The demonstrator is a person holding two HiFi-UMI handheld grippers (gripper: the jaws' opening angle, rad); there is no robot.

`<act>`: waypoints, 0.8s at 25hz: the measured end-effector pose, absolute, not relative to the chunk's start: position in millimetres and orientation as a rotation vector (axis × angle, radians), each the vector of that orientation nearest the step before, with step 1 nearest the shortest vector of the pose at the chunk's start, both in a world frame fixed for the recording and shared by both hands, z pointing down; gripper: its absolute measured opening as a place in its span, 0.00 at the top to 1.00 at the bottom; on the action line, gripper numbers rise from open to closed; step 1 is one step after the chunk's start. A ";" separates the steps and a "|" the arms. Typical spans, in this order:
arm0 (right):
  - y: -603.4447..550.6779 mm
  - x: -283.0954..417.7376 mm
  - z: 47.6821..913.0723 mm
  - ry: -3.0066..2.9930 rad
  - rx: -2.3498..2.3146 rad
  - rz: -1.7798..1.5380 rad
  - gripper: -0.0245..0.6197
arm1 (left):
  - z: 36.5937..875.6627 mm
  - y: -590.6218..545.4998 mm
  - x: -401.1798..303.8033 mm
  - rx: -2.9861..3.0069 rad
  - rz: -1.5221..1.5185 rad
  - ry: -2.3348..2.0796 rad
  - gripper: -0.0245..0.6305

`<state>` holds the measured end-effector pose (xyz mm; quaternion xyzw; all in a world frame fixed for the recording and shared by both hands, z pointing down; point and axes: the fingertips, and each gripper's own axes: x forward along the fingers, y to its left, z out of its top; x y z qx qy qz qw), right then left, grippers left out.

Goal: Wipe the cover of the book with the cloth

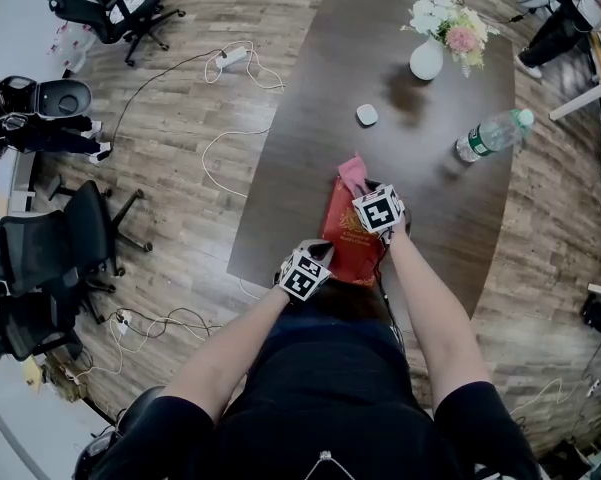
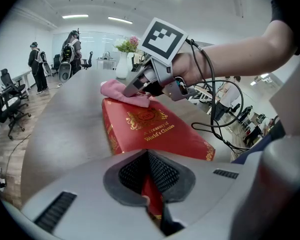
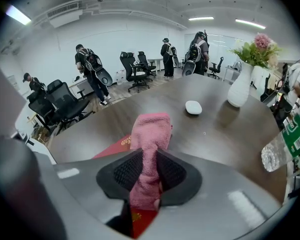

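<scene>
While the left gripper (image 2: 149,159) is closed on the near edge of the book (image 2: 154,126), pinning it to the table (image 1: 430,88), the right gripper (image 3: 149,159) is clamped tight on a fold of the cloth (image 3: 150,129), which sticks out past its jaws. The book lies flat by the table's near edge, right in front of the person. Its long axis runs away from them, leaning a little to the right. The cloth sits at the far end of the cover, at the end farthest from the left gripper. It seems to rest on the cover, though how firmly it presses is hard to tell. Most of the cover therefore lies back from the right gripper, toward the person and the left gripper. The coming stroke probably calls for drawing the cloth along that long axis toward the held end and stopping short of the left jaws. The left grip should stop the book from sliding.
</scene>
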<state>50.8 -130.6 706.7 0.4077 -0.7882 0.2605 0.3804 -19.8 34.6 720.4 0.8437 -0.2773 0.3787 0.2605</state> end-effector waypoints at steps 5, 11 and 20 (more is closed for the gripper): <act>-125.9 69.5 706.6 -1.997 1.070 0.672 0.81 | 719.6 32.4 -19.4 2.289 1.019 -0.758 0.97; -117.8 90.2 706.5 -1.972 1.097 0.664 0.81 | 719.1 33.0 -20.0 2.292 1.024 -0.759 0.97; -111.7 116.0 708.1 -1.958 1.149 0.684 0.81 | 716.2 32.0 -19.2 2.295 1.020 -0.759 0.97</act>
